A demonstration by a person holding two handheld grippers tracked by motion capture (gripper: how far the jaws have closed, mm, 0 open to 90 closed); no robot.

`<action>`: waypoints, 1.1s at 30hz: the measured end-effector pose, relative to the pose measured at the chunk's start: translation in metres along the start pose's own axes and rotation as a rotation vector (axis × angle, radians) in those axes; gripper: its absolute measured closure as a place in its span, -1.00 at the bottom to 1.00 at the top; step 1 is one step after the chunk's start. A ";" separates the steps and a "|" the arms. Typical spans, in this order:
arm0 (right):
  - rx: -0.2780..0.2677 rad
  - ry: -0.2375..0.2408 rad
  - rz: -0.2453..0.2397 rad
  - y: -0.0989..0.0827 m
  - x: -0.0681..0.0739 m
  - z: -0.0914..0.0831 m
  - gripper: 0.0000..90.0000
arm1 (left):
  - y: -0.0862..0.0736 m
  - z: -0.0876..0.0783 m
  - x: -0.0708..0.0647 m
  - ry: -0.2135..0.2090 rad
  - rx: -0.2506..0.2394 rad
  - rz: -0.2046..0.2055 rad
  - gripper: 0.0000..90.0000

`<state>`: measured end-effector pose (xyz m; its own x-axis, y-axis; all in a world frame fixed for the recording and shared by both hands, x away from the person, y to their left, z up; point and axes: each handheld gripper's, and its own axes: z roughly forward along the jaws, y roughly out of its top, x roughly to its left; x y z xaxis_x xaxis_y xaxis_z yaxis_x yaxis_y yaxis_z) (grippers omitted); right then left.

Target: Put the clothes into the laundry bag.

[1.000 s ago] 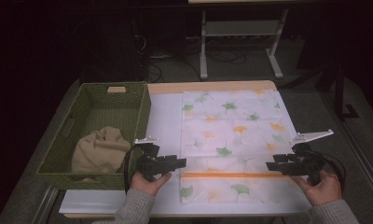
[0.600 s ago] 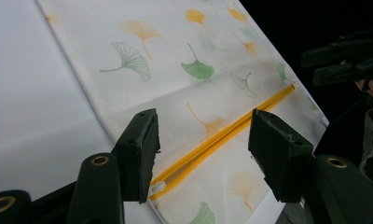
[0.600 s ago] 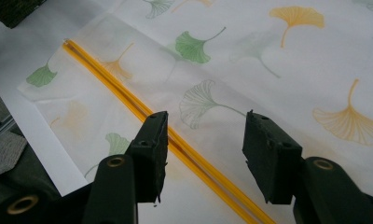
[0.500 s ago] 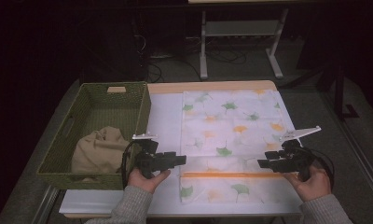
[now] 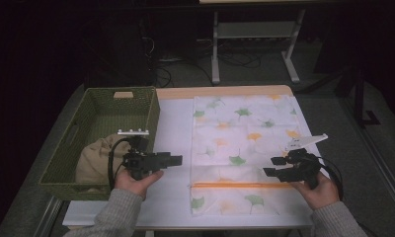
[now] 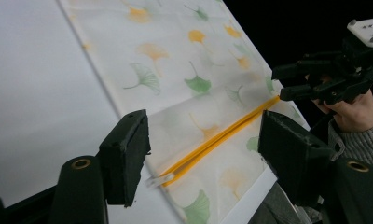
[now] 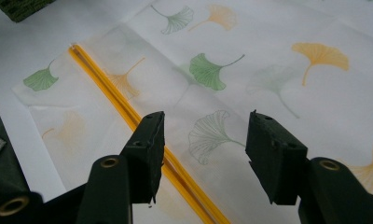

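Ginkgo-print bag (image 5: 245, 148) lies flat, near edge cut off; both grippers' fingers wide, empty.

The desk (image 5: 176, 123) has a pale wooden edge along its far side and is covered by a white sheet. A green woven basket (image 5: 136, 101) stands on its left part, touching the sheet's left border. A beige cloth bundle (image 5: 94, 160) lies inside the basket at its near end. To the right of the basket, a flat white bag (image 5: 245, 148) printed with green and orange ginkgo leaves lies spread on the sheet. An orange zip strip (image 5: 235, 185) crosses the bag near its front edge, with a clear slider tab (image 6: 157, 179) at its left end.
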<state>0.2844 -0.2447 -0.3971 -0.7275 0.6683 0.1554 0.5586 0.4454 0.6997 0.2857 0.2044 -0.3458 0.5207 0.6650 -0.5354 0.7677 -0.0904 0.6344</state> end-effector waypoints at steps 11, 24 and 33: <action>0.024 -0.013 -0.025 0.005 0.002 0.010 -0.10 | 0.008 -0.046 0.021 0.094 -0.026 -0.028 -0.33; 0.045 -0.001 -0.027 0.005 0.001 0.014 -0.16 | 0.009 -0.090 0.051 0.223 -0.090 -0.084 -0.37; 0.058 0.013 -0.033 0.007 0.002 0.018 -0.16 | 0.000 -0.120 0.077 0.303 -0.127 -0.152 -0.38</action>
<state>0.2940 -0.2293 -0.4041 -0.7509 0.6448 0.1425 0.5561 0.5011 0.6630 0.2809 0.3448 -0.3197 0.2548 0.8552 -0.4514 0.7655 0.1068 0.6344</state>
